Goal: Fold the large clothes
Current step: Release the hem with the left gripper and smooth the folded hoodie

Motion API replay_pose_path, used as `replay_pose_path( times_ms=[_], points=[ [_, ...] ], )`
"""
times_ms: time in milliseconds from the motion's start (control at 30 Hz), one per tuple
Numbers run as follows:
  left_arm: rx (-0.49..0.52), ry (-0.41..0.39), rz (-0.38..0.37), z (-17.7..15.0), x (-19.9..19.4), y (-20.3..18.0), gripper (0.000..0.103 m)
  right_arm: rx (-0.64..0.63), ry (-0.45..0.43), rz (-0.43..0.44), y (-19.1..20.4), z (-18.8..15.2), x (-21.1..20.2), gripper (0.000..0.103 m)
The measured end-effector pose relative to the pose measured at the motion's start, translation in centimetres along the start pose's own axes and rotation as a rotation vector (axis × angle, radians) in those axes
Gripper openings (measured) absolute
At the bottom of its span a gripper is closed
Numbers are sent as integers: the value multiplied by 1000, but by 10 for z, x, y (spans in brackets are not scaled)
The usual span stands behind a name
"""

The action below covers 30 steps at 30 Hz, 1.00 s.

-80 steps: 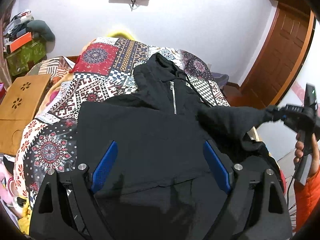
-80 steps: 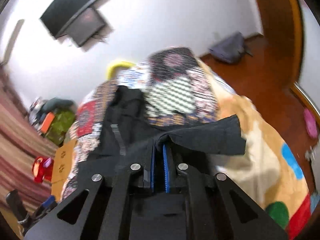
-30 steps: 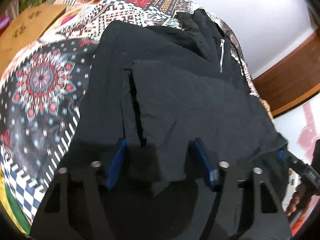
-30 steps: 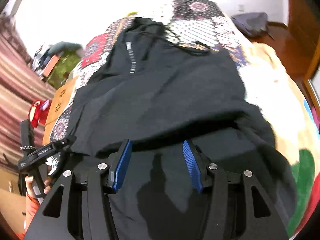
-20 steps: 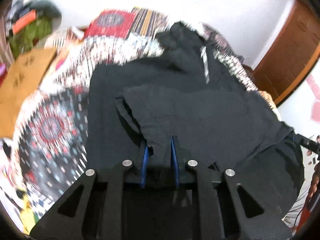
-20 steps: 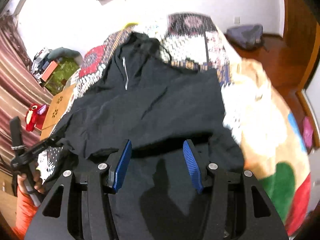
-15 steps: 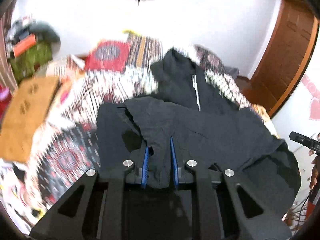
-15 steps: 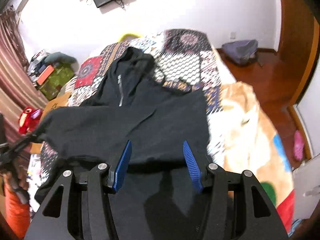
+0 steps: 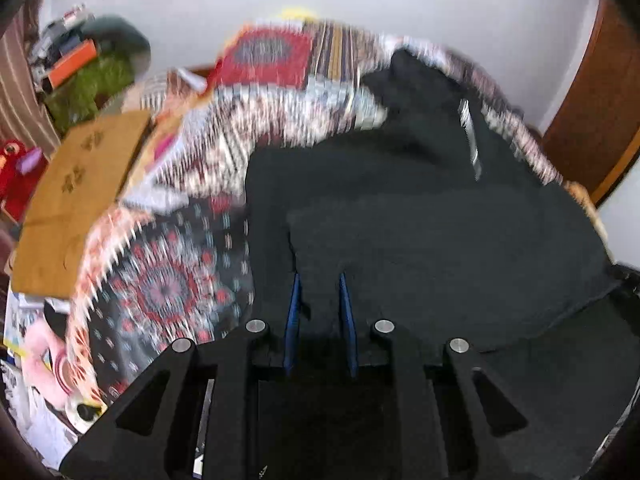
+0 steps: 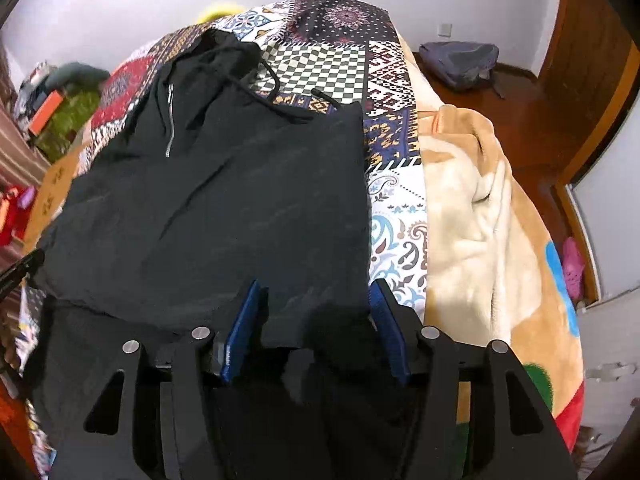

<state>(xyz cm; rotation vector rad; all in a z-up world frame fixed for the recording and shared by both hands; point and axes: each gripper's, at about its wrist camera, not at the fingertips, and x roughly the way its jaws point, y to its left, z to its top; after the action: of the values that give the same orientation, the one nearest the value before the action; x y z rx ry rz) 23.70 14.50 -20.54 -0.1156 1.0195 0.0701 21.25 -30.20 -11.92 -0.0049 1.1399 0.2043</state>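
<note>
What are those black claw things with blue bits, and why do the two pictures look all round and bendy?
Those claws are grabbers that a person holds, one in each hand. Each has a tiny camera looking out along its two fingers, and the round lens bends the picture like a fishbowl.

One picture is from the left grabber. Its blue fingers are squeezed on a fold of the black hoodie. That picture is blurry.

The other is from the right grabber. Its fingers are apart and opening, with hoodie cloth under them but not pinched.

The hoodie lies on a bed with a patterned quilt. A cream blanket lies beside it. The person is folding the hoodie.
</note>
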Motion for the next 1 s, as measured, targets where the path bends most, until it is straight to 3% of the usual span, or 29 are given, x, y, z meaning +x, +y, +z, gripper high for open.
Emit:
replay_pose_path(
  times_ms=[133,233,300,433,700,1000],
  points=[
    [38,61,6,-18,14,-1,23,-1,10,-14,1,1,-1,56],
    [63,47,55,-20,5,-3,38,22,23,-6,0,6,-3,56],
    [57,37,48,-17,-3,-1,46,48,19,11,0,10,-5,56],
    [41,0,18,-5,-26,0,47,62,-25,58,6,22,-16,58],
    [122,-183,0,45,-84,-31,61,-36,-179,89,44,58,-53,59],
    [146,-285,-80,121,-90,-69,70,-116,-309,131,92,107,-58,59]
  ],
)
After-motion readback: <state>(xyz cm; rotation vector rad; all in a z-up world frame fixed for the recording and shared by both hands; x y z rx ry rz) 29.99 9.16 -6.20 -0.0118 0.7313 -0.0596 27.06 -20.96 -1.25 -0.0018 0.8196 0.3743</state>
